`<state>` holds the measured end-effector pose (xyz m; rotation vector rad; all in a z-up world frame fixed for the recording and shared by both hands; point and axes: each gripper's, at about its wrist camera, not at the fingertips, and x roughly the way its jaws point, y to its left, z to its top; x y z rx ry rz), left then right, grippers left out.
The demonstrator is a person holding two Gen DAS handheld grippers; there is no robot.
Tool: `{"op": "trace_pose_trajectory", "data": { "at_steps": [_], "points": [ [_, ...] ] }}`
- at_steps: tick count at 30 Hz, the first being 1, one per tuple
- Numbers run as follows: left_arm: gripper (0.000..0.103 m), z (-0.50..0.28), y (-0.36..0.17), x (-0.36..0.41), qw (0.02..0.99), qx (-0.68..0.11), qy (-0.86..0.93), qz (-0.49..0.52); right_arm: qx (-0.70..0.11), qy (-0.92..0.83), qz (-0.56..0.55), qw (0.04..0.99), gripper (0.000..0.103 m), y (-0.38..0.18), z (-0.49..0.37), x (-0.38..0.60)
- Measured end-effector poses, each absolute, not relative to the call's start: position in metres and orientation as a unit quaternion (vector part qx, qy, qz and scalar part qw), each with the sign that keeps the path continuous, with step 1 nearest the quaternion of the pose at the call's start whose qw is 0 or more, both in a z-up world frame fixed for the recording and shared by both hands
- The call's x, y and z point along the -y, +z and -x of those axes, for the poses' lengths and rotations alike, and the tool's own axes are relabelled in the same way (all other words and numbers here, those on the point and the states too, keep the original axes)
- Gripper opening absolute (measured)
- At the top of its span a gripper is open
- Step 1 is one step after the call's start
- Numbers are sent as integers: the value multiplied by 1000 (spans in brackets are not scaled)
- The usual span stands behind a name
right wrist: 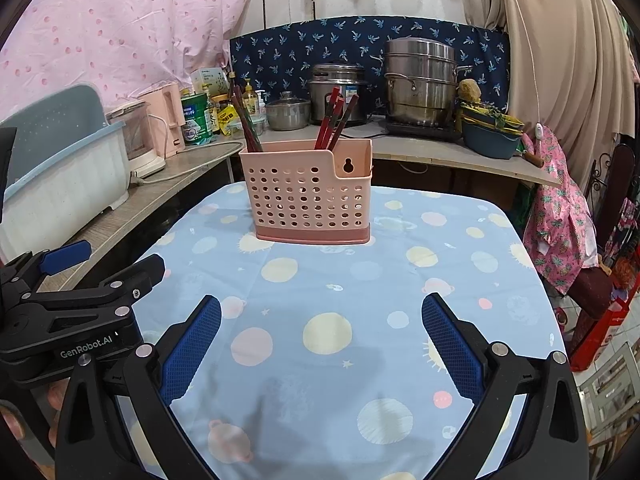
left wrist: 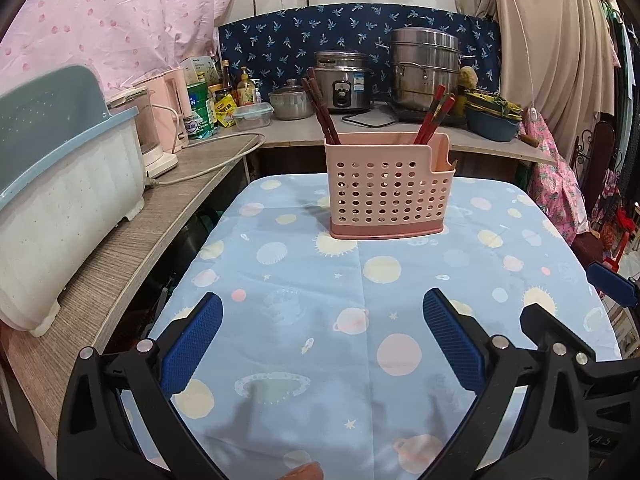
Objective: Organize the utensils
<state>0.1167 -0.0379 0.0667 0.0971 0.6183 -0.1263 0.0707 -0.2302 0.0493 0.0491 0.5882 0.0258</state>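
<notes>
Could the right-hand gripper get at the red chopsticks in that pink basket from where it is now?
Probably yes. The right gripper is open and empty, and only bare tablecloth lies between it and the pink basket. The red chopsticks stick up above the rim, unobstructed.

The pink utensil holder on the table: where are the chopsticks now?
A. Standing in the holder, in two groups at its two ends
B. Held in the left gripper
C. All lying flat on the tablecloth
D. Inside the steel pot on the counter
A: the pink utensil holder has dark chopsticks standing at one end and red chopsticks at the other; both grippers are open and hold nothing.
</notes>
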Motion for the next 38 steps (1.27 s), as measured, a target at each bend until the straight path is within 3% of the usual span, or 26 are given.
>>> {"op": "trace_pose_trajectory", "data": {
  "at_steps": [38],
  "points": [
    [96,-124,68,39,951,-299,-63,-39,-297,-10,-33,954,97,42,-78,249]
  ]
}}
